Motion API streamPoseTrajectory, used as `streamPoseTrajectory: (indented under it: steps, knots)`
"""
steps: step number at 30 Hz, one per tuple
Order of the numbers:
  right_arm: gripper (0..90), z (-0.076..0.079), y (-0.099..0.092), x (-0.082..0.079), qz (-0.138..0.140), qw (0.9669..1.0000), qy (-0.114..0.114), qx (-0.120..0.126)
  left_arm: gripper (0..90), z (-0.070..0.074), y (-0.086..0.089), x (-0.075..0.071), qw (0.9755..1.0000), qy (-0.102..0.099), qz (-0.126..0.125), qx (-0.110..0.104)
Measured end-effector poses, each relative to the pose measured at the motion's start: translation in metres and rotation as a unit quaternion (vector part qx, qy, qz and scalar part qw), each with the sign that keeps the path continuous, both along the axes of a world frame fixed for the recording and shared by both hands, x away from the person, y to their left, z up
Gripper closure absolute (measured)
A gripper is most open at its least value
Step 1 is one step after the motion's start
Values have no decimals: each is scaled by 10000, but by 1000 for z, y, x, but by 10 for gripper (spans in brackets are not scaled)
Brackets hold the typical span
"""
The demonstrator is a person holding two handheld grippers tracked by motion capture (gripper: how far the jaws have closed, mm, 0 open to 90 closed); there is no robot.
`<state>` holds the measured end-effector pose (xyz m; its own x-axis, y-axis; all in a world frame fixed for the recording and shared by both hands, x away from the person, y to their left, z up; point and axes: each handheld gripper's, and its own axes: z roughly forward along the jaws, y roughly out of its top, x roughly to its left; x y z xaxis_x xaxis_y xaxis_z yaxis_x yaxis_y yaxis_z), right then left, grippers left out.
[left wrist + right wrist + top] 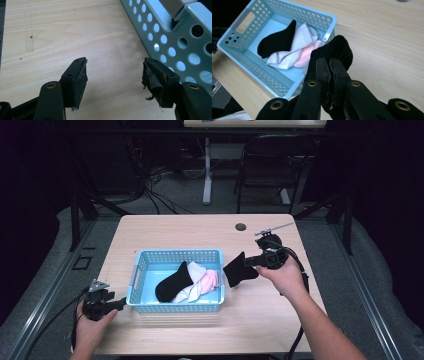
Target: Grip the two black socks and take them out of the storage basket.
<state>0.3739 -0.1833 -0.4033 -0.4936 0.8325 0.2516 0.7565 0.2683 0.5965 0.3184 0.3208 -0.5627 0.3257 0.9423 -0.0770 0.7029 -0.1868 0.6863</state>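
Black sock pinched in right gripper beside blue basket; left gripper spread.

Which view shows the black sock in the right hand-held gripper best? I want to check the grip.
The right gripper view: the black sock fills its centre, pinched between the shut jaws of the right hand-held gripper. The high view shows it small, hanging beside the blue basket. The left gripper view looks at bare table and basket wall.
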Motion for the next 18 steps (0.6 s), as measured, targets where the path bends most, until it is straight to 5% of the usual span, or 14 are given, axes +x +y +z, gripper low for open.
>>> streamPoseTrajectory:
  steps: [18]
  knots:
    - [863,-53,-53,3,-747,9956,546,-171,363,0,0,0,10000,10,4,20]
